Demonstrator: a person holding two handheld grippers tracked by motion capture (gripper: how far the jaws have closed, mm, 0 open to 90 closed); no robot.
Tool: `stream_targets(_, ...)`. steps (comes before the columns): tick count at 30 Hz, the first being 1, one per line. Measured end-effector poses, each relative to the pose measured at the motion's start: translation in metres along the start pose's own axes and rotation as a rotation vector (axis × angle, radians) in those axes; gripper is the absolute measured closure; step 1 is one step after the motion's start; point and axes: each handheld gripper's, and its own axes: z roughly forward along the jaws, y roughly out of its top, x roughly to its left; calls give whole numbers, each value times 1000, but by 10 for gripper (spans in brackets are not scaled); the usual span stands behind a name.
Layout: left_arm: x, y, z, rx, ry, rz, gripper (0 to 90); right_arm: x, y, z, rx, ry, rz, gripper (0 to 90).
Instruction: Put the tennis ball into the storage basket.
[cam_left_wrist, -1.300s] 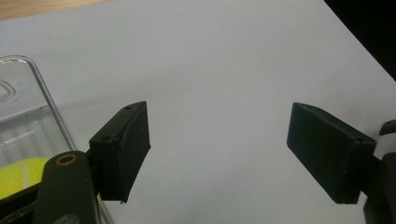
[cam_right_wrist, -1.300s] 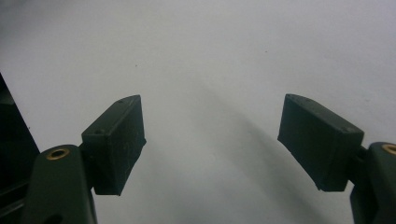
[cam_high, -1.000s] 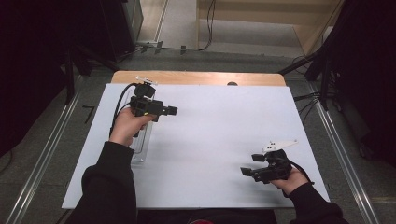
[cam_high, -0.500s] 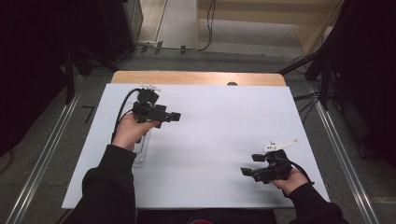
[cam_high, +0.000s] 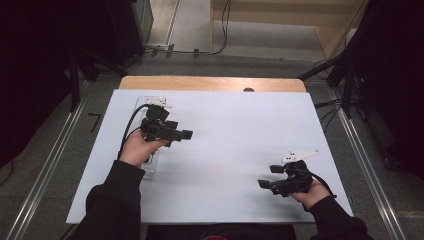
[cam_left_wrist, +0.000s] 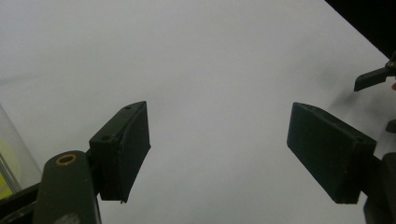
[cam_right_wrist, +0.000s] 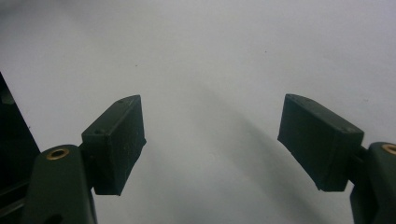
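Note:
My left gripper (cam_high: 184, 134) hovers over the left part of the white sheet (cam_high: 230, 130), jaws pointing right. In the left gripper view the left gripper (cam_left_wrist: 217, 149) stands open, with bare white sheet between its pads. A clear plastic box (cam_high: 149, 167) lies under the left hand; its wall, with something yellow inside, shows at the edge (cam_left_wrist: 10, 163). My right gripper (cam_high: 267, 176) rests low near the sheet's front right, jaws pointing left. The right gripper (cam_right_wrist: 210, 140) is open too, nothing between its pads.
The sheet covers a wooden table whose far edge (cam_high: 210, 83) shows at the back. Metal rails (cam_high: 45, 175) run along both sides on the grey floor. Cables (cam_high: 220, 30) lie beyond the table. The other gripper's jaw tip (cam_left_wrist: 373, 78) appears far off.
The left hand has drifted toward the near side of the table and a little lower, still open. The right hand has stayed where it was.

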Motion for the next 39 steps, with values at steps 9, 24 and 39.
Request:
stream_targets(9, -6, -9, 1, -8, -9, 9, 222, 0, 0, 0, 0, -1, 1, 206)
stream_targets(24, -15, -26, 2, 10, -35, 16, 221, 0, 0, 0, 0, 1, 3, 206)
stream_targets(39, -20, -44, 4, 15, -42, 41, 221, -1, 0, -1, 0, -5, 10, 206)
